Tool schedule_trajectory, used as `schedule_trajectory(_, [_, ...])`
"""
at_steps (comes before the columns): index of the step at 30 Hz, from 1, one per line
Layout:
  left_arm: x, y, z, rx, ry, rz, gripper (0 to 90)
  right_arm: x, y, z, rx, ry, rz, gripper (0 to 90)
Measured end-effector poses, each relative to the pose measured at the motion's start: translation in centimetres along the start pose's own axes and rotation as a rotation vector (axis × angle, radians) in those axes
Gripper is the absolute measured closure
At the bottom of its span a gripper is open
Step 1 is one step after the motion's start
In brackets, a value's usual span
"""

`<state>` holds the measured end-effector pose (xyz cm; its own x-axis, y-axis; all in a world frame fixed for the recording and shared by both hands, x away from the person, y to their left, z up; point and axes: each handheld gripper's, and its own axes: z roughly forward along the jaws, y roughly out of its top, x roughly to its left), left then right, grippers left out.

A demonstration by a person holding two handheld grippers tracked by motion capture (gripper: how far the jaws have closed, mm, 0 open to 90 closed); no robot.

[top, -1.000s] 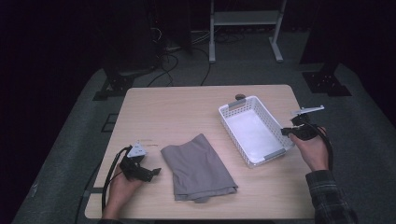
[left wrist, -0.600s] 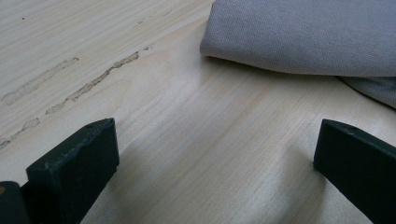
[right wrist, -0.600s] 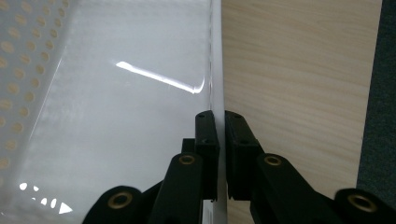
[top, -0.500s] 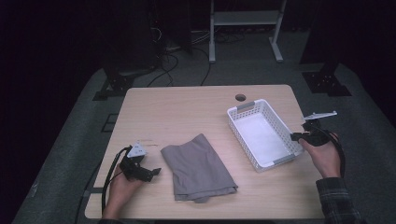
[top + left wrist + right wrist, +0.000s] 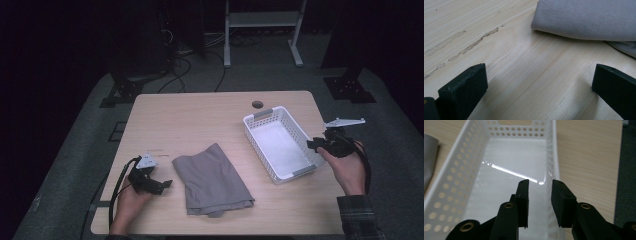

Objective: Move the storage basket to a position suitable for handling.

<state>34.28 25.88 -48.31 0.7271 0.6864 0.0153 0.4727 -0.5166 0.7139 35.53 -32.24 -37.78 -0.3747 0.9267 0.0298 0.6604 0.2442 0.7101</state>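
A white perforated basket [image 5: 280, 146] stands empty on the right half of the wooden table [image 5: 200, 120]. My right gripper [image 5: 314, 145] is at its right long wall near the front corner. In the right gripper view the jaws of my right gripper [image 5: 539, 192] straddle that wall of the basket [image 5: 499, 167], one inside and one outside, closed down on it. A folded grey cloth [image 5: 212, 180] lies at the front centre. My left gripper [image 5: 165, 184] rests on the table just left of it, open and empty [image 5: 539, 72], with the cloth [image 5: 589, 17] ahead of it.
A round cable hole [image 5: 257, 104] sits in the table near its far edge, behind the basket. The basket's right wall is close to the table's right edge. A metal stand [image 5: 262, 30] and cables lie on the dark floor beyond the table.
My right gripper has dragged the basket to the right and turned it slightly; most of that shift came in the first half second. The left gripper and the cloth have stayed put.
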Motion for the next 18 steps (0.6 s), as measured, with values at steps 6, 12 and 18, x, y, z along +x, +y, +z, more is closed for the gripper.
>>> schedule_trajectory(6, [0.0,0.0,0.0,0.001,0.000,0.003,0.0,1.8,0.3,0.3,-0.033,0.064,-0.005,66.6])
schedule_trajectory(12, [0.0,0.0,0.0,0.000,0.001,0.003,0.0,3.8,1.0,1.0,-0.028,0.101,-0.047,67.1])
schedule_trajectory(18, [0.0,0.0,0.0,0.001,0.001,0.003,0.0,5.7,1.7,2.3,-0.017,0.144,-0.077,67.1])
